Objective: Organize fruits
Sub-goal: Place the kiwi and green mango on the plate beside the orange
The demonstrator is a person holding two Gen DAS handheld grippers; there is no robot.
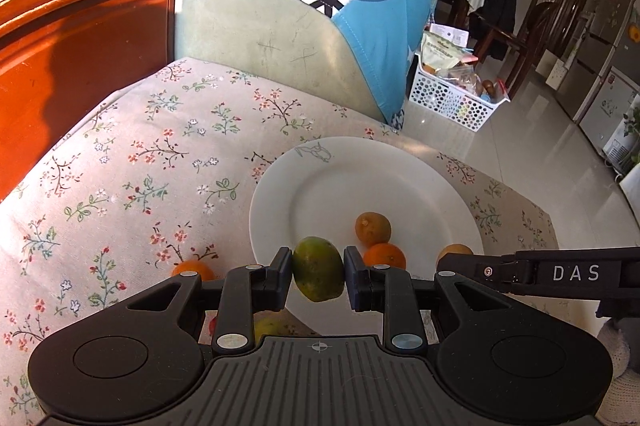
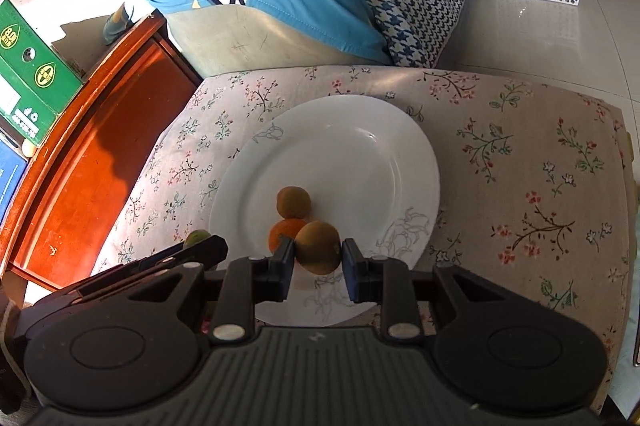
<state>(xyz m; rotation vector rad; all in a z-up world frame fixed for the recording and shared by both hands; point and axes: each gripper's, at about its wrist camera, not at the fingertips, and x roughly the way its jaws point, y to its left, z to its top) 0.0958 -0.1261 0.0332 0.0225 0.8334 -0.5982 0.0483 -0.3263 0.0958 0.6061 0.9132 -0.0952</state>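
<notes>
Left gripper (image 1: 318, 276): my jaws clamp a green fruit (image 1: 318, 274), long axis upright, over plate (image 1: 400, 161) rim. Right gripper (image 2: 318, 258): brown fruit (image 2: 319, 246) pinched above plate centre.

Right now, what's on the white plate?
On the white plate: a brown fruit and an orange. The right tongs grip another brownish fruit over it, hiding the plate beneath.

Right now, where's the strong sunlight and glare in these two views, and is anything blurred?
Left wrist view: sun washes out the floral cloth; the floor glares. Right wrist view: sun brightens the wooden cabinet, the plate shows a soft highlight. Both views are sharp, with fisheye bending.
</notes>
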